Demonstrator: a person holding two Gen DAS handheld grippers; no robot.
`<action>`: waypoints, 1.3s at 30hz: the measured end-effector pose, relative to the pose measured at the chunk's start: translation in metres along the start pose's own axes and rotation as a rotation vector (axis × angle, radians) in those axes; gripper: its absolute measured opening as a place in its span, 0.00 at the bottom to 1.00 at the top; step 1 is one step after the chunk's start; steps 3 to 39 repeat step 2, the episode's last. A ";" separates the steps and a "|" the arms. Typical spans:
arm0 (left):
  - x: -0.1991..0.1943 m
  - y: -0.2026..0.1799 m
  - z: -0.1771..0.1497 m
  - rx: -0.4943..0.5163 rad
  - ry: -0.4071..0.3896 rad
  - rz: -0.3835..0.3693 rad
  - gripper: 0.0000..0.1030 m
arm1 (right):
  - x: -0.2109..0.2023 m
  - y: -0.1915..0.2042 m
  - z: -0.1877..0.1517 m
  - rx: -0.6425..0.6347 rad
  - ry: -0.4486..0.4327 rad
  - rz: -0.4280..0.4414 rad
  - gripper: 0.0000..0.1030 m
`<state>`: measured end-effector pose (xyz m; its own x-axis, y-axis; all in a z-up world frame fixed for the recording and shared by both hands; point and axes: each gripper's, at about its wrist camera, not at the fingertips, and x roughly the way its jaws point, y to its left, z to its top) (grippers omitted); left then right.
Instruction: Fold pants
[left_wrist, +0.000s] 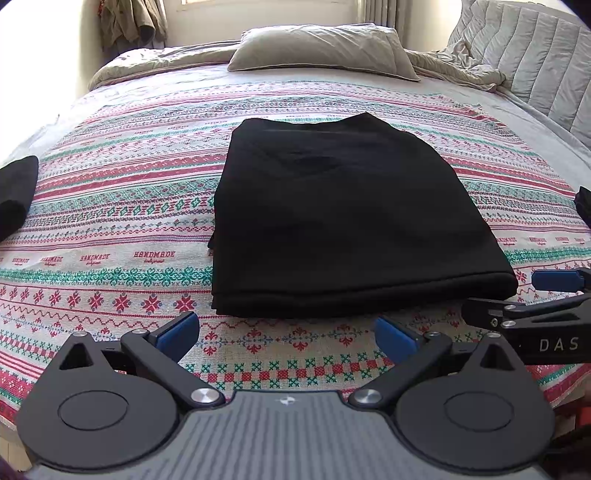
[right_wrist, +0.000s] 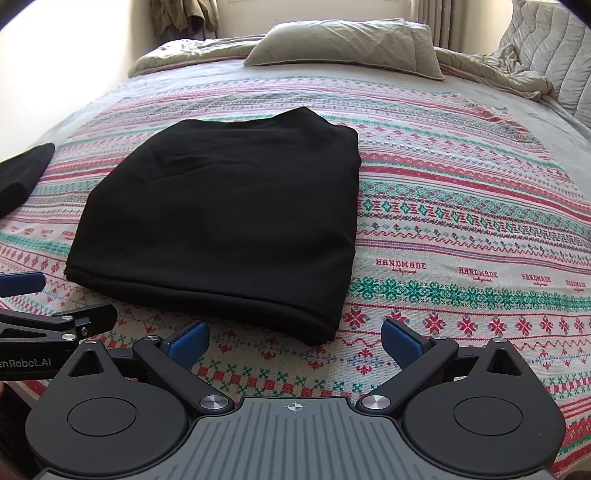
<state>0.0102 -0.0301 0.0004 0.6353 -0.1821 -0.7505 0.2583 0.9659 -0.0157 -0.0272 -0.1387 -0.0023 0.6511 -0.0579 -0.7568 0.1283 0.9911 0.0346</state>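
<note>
- Fingers (left_wrist: 177, 334) of our left gripper (left_wrist: 286, 338) are spread wide with nothing between them, just above the bedspread (left_wrist: 110, 206).
- Fingers (right_wrist: 188, 339) of our right gripper (right_wrist: 295, 341) are likewise wide apart and hold nothing.
- We see the black pants (left_wrist: 343, 218) folded into a flat stack at 12 o'clock of the left gripper, and at 11 o'clock of the right, close to both.
- We see another dark garment (left_wrist: 16, 192) at 9 o'clock, and a pillow (left_wrist: 325, 48) at the bed's far end.
</note>
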 end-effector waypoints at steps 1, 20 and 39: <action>-0.001 0.000 0.000 0.000 0.001 -0.007 1.00 | 0.000 0.000 0.000 0.000 0.000 0.001 0.98; -0.002 0.000 0.000 0.000 -0.004 -0.015 1.00 | 0.000 0.000 0.000 0.000 0.001 0.001 0.98; -0.002 0.000 0.000 0.000 -0.004 -0.015 1.00 | 0.000 0.000 0.000 0.000 0.001 0.001 0.98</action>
